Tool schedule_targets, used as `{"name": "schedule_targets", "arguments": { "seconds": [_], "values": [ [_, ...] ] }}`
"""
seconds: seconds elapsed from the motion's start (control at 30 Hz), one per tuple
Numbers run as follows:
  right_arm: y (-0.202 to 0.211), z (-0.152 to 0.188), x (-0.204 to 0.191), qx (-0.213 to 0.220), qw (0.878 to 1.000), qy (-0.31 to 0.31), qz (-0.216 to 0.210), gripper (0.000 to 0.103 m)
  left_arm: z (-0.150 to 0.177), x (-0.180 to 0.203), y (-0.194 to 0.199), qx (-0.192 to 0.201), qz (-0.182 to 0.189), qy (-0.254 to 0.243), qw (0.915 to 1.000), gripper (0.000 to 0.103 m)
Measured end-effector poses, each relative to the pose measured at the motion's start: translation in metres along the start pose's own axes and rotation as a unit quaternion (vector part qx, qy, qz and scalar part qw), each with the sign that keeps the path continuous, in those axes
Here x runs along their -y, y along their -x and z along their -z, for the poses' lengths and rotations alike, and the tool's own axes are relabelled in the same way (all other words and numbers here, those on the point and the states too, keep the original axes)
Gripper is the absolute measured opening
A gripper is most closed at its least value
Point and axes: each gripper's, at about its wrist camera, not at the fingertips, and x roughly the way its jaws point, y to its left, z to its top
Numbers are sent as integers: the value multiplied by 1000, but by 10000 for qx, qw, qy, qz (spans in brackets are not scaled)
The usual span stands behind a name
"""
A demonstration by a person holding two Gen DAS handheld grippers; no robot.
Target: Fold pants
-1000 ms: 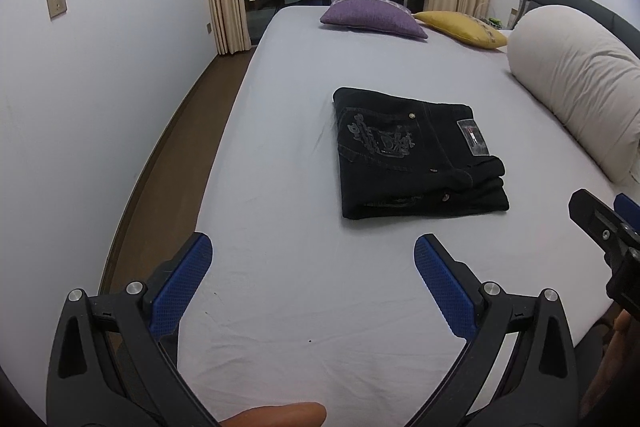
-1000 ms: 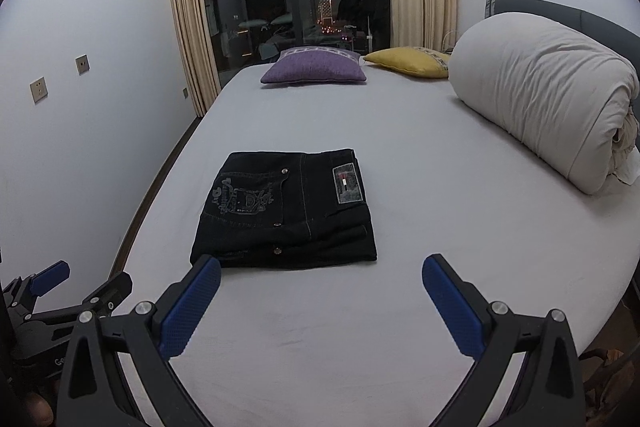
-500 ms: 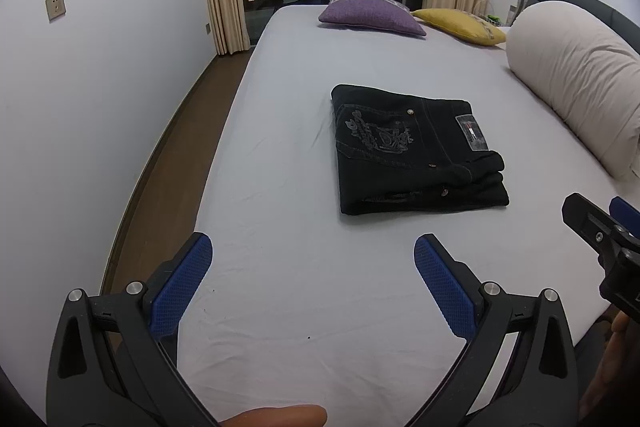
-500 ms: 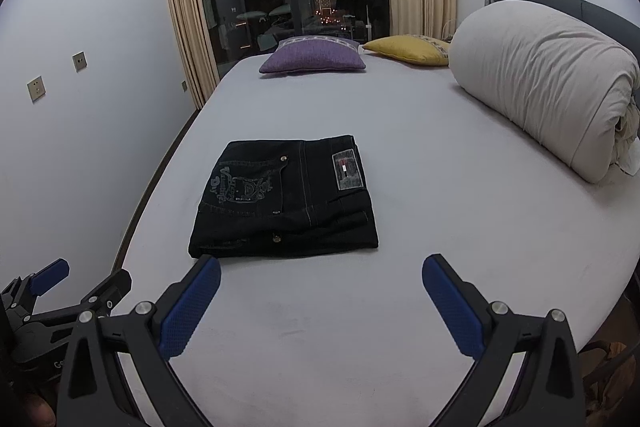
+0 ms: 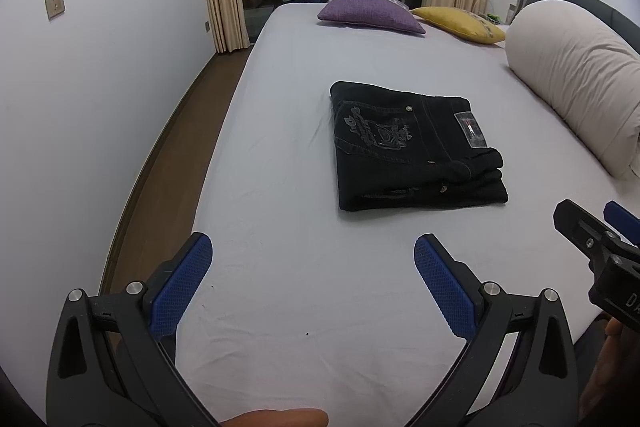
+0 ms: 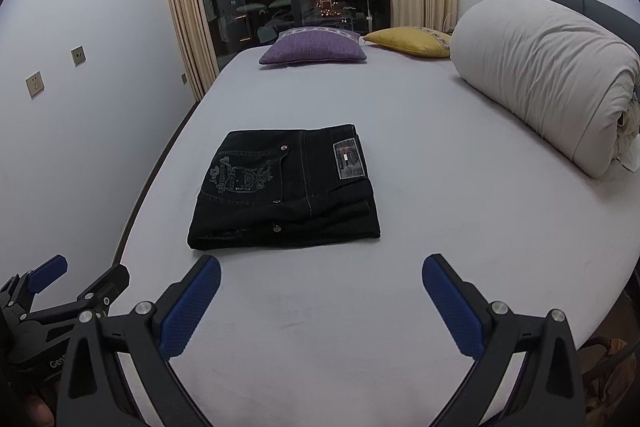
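Black denim pants (image 5: 416, 147) lay folded into a compact stack on the bed (image 5: 280, 267), ahead of both tools and untouched. Its longer side ran crosswise. Left hand-held gripper (image 5: 312, 267) and right hand-held gripper (image 6: 322, 287) both gaped empty, the right seemingly nearer.

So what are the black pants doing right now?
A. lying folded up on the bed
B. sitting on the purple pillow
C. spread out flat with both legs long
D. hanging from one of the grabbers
A: the pants lie in a neat folded stack on the bed, apart from the left gripper and right gripper, whose jaws stand wide open and hold nothing.
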Motion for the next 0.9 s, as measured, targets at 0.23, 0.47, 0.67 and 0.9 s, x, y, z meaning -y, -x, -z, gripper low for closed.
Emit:
{"name": "schedule_targets", "arguments": {
  "seconds": [0.23, 0.47, 0.67, 0.9],
  "values": [
    [-1, 1, -1, -42, 10000, 11, -3, 103, 0, -2, 1, -12, 17, -15, 10000, 103],
    [-1, 2, -2, -47, 10000, 7, 0, 103, 1, -2, 1, -14, 19, -16, 10000, 103],
    [-1, 2, -3, -44, 10000, 13, -2, 103, 1, -1, 2, -15, 9, -9, 10000, 103],
    [-1, 2, -2, -48, 10000, 8, 0, 103, 1, -1, 2, -19, 12, -8, 10000, 103]
  ]
}}
